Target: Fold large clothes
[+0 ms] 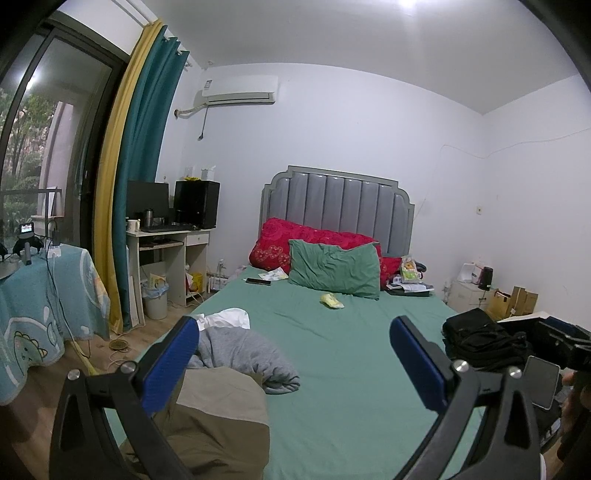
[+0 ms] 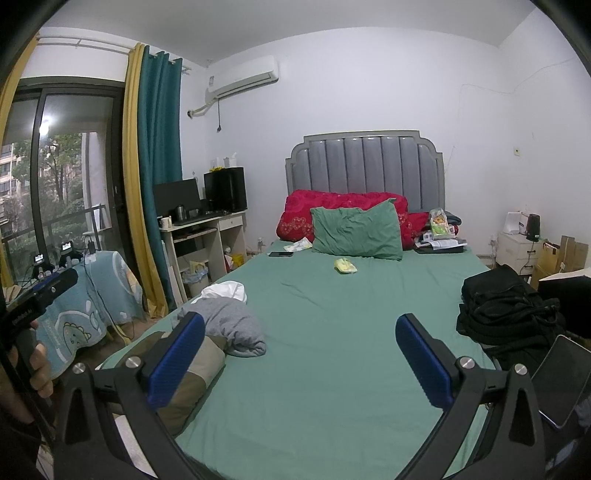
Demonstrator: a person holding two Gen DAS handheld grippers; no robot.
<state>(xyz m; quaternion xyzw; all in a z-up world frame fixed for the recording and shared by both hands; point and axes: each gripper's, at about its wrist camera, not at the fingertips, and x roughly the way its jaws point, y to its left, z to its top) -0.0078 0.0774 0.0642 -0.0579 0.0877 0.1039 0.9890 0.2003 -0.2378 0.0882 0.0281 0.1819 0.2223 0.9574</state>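
Both tongs hung wide apart and empty above the green bed point(image 2: 332, 350): left gripper point(image 1: 295, 354), right gripper point(image 2: 301, 350). A grey sweatshirt point(image 2: 229, 321) lay crumpled at nine o'clock, behind each gripper's left finger, beside olive-tan trousers point(image 1: 218, 410).

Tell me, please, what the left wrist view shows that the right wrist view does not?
Only the left wrist view shows the ceiling light and a coiled cord on the floor. Only the right wrist view shows a hand gripping the left tool's handle, and apartment blocks outside. Both share the bed, green pillow, grey garment, black clothes, and an open tool: left, right.
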